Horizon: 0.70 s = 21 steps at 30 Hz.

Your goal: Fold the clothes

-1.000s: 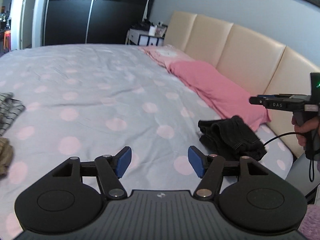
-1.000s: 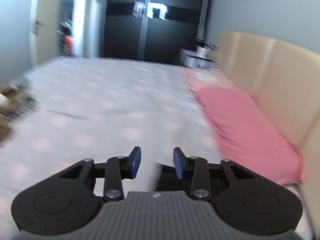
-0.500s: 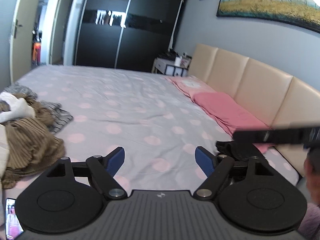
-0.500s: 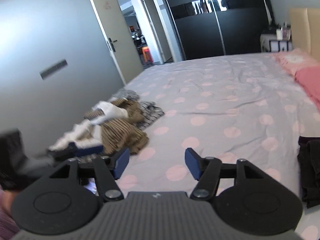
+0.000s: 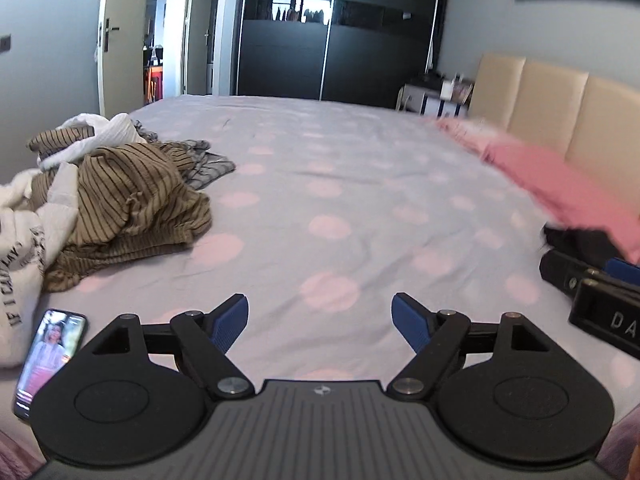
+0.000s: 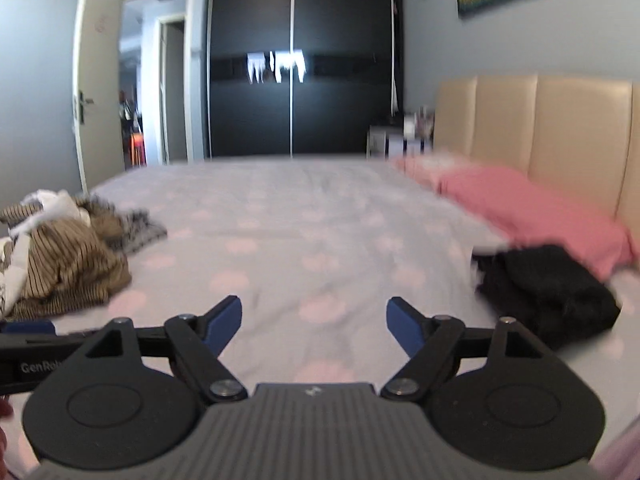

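Note:
A heap of unfolded clothes (image 5: 120, 200) lies at the left of the bed: a brown striped garment, white pieces and a grey checked one. It also shows in the right wrist view (image 6: 68, 264). A folded black garment (image 6: 548, 284) lies at the right beside a pink pillow (image 6: 532, 208), and shows in the left wrist view (image 5: 580, 240). My left gripper (image 5: 320, 320) is open and empty above the bedspread. My right gripper (image 6: 314, 320) is open and empty too, and its side shows in the left wrist view (image 5: 592, 284).
The bed has a grey spread with pink dots (image 5: 340, 184). A lit phone (image 5: 50, 356) lies at the near left edge. A beige headboard (image 6: 560, 132) runs along the right. A black wardrobe (image 6: 296, 80) and an open door (image 5: 124, 48) stand beyond.
Both grippers have swung round and lifted; the left now faces the clothes heap and the phone. The right gripper's jaws have opened wider than a second ago.

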Motion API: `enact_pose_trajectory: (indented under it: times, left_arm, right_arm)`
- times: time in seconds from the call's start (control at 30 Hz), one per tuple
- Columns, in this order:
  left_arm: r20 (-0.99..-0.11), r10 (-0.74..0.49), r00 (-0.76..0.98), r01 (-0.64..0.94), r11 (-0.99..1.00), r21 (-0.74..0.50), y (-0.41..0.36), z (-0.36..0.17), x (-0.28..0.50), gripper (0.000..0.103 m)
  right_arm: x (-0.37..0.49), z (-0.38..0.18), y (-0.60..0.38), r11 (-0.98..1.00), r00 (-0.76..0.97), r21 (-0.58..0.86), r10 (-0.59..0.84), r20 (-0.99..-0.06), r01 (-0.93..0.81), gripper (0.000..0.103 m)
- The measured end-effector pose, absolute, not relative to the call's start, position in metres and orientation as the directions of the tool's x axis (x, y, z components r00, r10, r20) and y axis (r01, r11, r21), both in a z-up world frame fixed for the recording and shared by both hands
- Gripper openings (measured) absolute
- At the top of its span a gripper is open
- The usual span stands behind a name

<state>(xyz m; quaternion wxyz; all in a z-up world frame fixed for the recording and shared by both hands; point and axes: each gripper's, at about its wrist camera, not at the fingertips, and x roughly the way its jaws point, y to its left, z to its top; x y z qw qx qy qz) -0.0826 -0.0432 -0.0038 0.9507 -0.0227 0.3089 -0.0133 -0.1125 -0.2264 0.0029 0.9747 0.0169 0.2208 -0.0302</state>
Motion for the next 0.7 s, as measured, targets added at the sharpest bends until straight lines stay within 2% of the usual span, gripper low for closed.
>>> enact_pose_trajectory:
  times: [0.13,0.3,0.47,0.7]
  left_arm:
    - [-0.596,0.035,0.802,-0.026,0.999,0.024,-0.039,-0.012,-0.078,0.079]
    - [-0.588,0.109,0.801,-0.057,0.993,0.107,-0.035,-0.026,-0.073,0.079]
    - [-0.652,0.081,0.753,-0.029,0.995,0.091,-0.034,-0.04,-0.065,0.079]
    - [-0.677,0.069,0.732,-0.025,0.997,0.075,-0.032,-0.045,-0.061,0.079]
  right_arm:
    - [-0.093,-0.029,-0.215,0.995,0.858,0.054,-0.04,-0.512,0.079,0.082]
    - [-0.08,-0.038,-0.2,0.999,0.863,0.014,-0.036,-0.504,0.05,0.084]
    - [-0.075,-0.041,-0.198,0.999,0.851,0.008,-0.035,-0.524,0.046,0.085]
    - [-0.076,-0.044,-0.2,0.999,0.836,0.008,-0.024,-0.548,0.034,0.085]
